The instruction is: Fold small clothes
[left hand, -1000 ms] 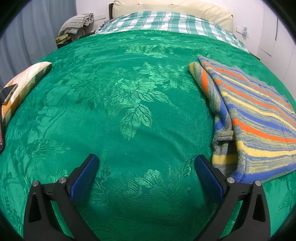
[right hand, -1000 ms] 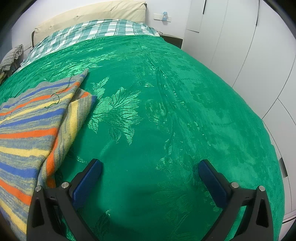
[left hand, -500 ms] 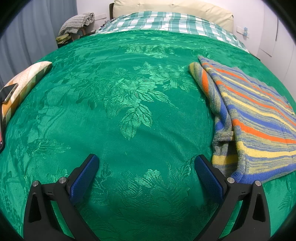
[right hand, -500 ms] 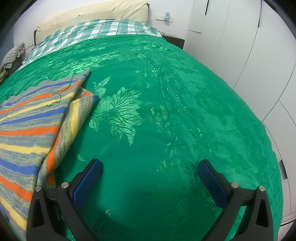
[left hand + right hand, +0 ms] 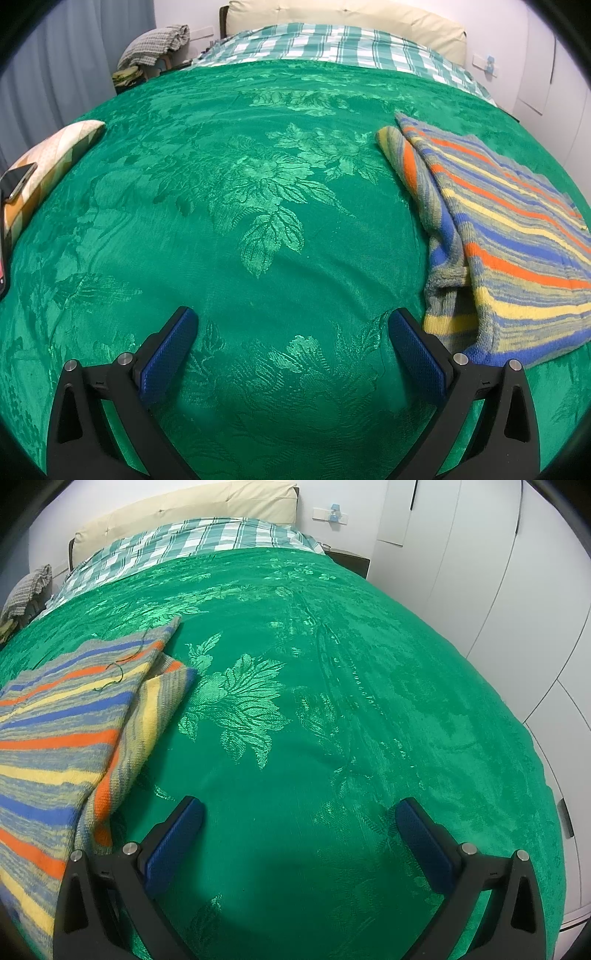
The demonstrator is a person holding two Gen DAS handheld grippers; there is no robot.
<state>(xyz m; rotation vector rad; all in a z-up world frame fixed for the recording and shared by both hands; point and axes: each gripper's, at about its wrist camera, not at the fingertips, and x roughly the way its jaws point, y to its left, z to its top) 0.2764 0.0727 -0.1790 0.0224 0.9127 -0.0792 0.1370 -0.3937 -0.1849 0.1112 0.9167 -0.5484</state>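
Observation:
A striped knit garment (image 5: pixel 502 236) in blue, orange, yellow and grey lies folded flat on the green bedspread (image 5: pixel 258 206). In the left wrist view it sits to the right, its near corner close to my right-hand finger. My left gripper (image 5: pixel 291 328) hovers open over bare bedspread, nothing between its blue pads. In the right wrist view the same garment (image 5: pixel 70 731) lies at the left, a loose dark thread on top. My right gripper (image 5: pixel 299 816) is open too, beside the garment's right edge, holding nothing.
A patterned pillow (image 5: pixel 48 166) with a phone (image 5: pixel 18 181) on it rests at the bed's left edge. Checked bedding (image 5: pixel 332 44) and a cream headboard (image 5: pixel 343 14) lie at the far end. White wardrobe doors (image 5: pixel 498 572) stand right of the bed. A chair with clothes (image 5: pixel 155 48) stands far left.
The right wrist view has shifted slightly, so the garment sits a little further right and nearer. The left gripper has stayed still. Both remain open.

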